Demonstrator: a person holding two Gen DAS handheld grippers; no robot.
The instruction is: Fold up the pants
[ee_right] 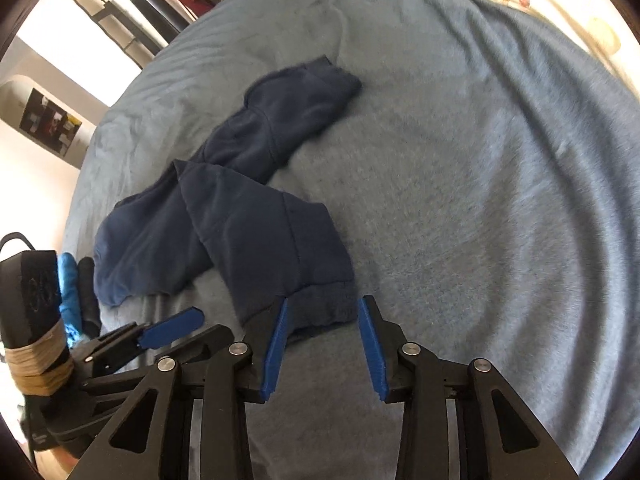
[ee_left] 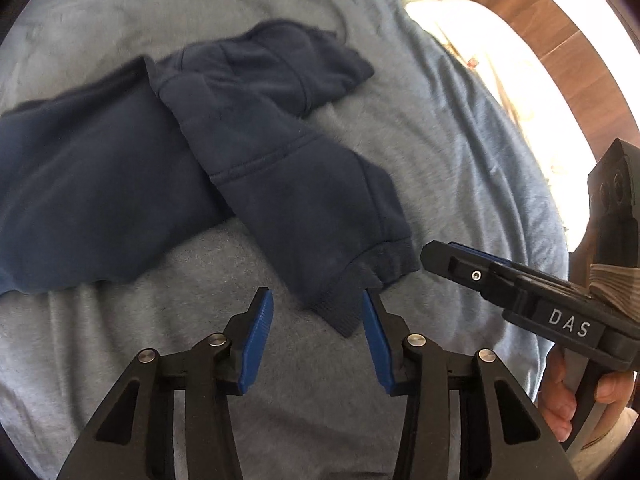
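Observation:
Dark navy sweatpants [ee_left: 224, 152] lie on a light blue blanket [ee_left: 440, 152], one leg folded across the other, ribbed cuffs nearest me. My left gripper [ee_left: 318, 300] is open and empty, its blue pads on either side of a cuff tip [ee_left: 340, 312]. My right gripper [ee_right: 322, 308] is open and empty, straddling the other cuff [ee_right: 324, 304]. The pants also show in the right wrist view [ee_right: 224, 216]. The right gripper shows from the side in the left wrist view [ee_left: 460, 256], the left gripper in the right wrist view [ee_right: 172, 328].
The blanket covers a bed [ee_right: 480, 200]. Wooden floor [ee_left: 540, 20] lies beyond its right edge, with a cream sheet [ee_left: 480, 40]. Dark furniture [ee_right: 140, 20] and a white wall [ee_right: 40, 100] stand to the left.

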